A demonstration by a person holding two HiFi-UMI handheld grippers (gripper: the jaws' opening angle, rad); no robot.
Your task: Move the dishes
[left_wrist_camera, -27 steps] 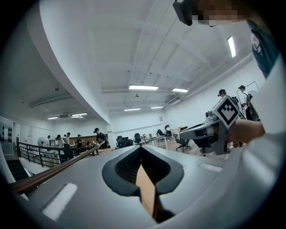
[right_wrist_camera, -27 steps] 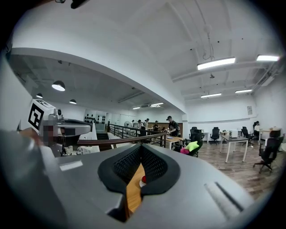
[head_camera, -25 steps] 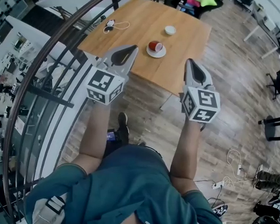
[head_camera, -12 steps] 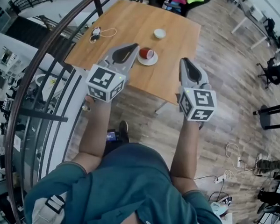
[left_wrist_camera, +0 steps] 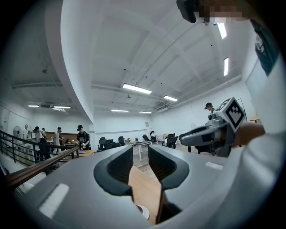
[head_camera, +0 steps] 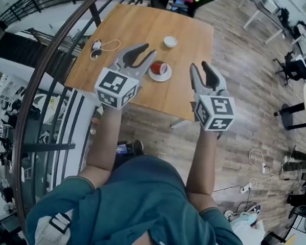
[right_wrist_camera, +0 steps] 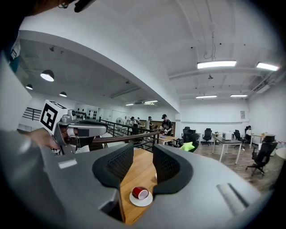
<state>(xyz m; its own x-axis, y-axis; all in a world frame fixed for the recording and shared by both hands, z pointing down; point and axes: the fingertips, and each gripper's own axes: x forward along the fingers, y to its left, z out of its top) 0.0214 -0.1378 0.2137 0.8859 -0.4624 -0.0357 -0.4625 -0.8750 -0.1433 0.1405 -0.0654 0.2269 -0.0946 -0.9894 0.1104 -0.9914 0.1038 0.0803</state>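
1. Head view: my left gripper [head_camera: 148, 49] has just been opening. Its jaws are apart and empty, over the wooden desk [head_camera: 132, 23]. The red cup [head_camera: 159, 68] lies on its side on a white saucer [head_camera: 161, 77], just beside that gripper's tips at their 4 o'clock. A small white bowl [head_camera: 170, 41] sits at the cup's 1 o'clock. My right gripper [head_camera: 199, 66] has also just been opening and holds nothing; it is at the saucer's 3 o'clock.
2. Left gripper view: the jaws are spread, with only bare desk between them.
3. Right gripper view: the jaws are wide and grip nothing. The cup and saucer sit beyond them at 6 o'clock, untouched.
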